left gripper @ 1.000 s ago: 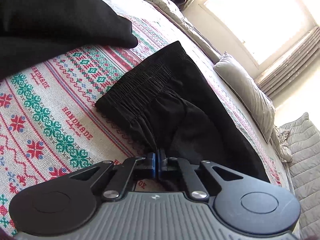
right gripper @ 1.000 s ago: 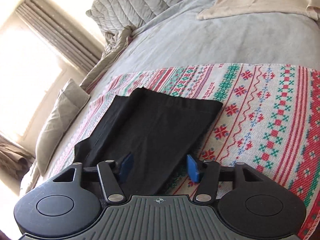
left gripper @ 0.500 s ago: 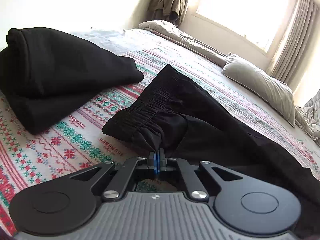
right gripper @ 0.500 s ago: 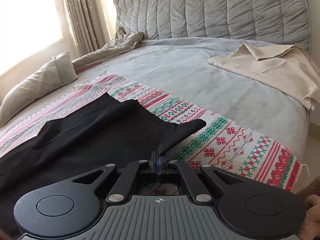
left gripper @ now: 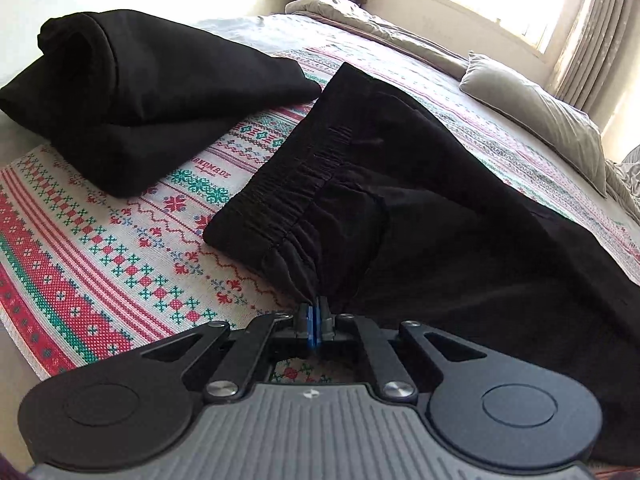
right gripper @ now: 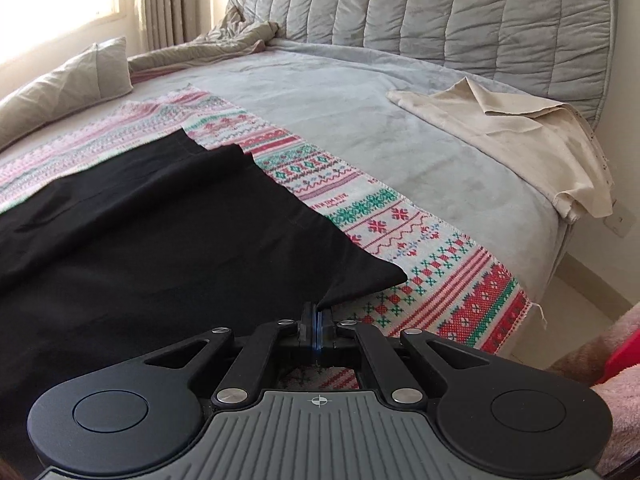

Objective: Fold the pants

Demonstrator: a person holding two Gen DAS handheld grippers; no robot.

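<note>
The black pants (left gripper: 420,200) lie stretched across a patterned woven cloth (left gripper: 100,248) spread on a bed. The gathered elastic waistband (left gripper: 288,196) shows in the left wrist view, and the leg ends (right gripper: 224,216) reach toward the cloth's edge in the right wrist view.

The left gripper (left gripper: 315,310) has its blue pads pressed together on a bunch of fabric just below the waistband, which rises off the cloth toward them. The right gripper (right gripper: 318,314) is likewise pinched tight on the near corner of the leg hem, and that corner is drawn up into its pads.

The cloth carries red, green and white cross-stitch bands, and the word "HANDMADE" (left gripper: 210,160) is woven in red between the bands, with smaller lettering under it too fine to read.

Beside the waistband sits a folded black garment (left gripper: 132,92). A grey pillow (left gripper: 536,108) lies near the window side. On the grey bedspread (right gripper: 360,120) rests a folded cream cloth (right gripper: 520,140), before a quilted grey headboard (right gripper: 440,8).
</note>
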